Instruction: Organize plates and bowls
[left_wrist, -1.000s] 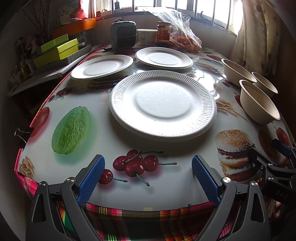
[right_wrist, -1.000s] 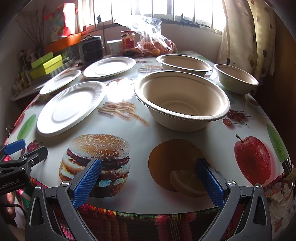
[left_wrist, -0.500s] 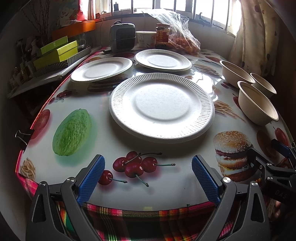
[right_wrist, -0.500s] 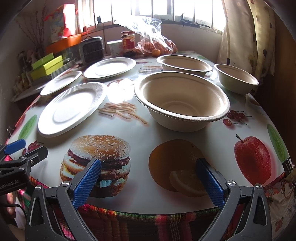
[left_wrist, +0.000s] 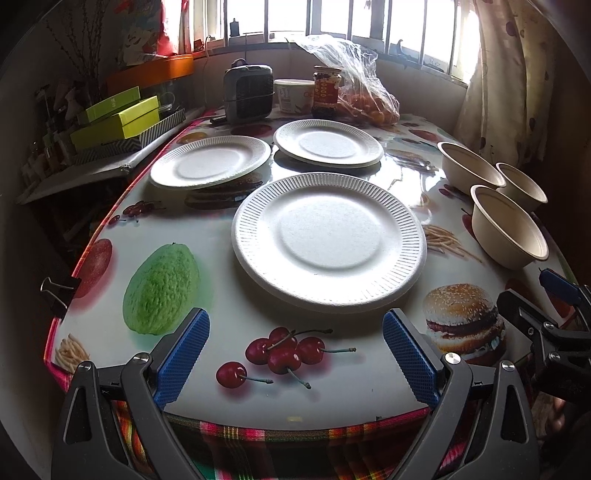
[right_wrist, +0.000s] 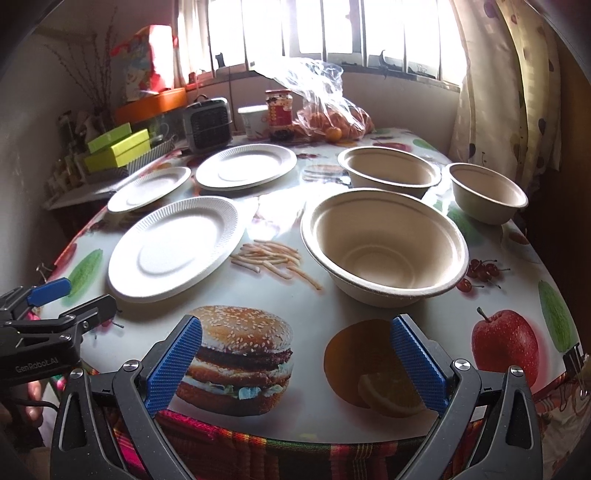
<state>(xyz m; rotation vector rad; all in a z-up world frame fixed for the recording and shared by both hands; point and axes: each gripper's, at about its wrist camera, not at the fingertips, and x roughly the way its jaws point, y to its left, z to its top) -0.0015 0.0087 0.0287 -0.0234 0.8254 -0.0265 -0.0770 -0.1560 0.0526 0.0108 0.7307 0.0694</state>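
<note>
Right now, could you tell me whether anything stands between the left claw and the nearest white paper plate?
Nothing visible does: the open left claw faces the nearest white paper plate across bare printed tablecloth.

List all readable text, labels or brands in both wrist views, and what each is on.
"GenRobot.AI": on the black body of the left gripper, seen at the left edge of the right wrist view.
Red-labelled jar: print too small to read.
White tub: markings blurred, unreadable.
Green boxes: faint marks, unreadable.
Printed tablecloth, plates and bowls: pictures only, no words.
</note>
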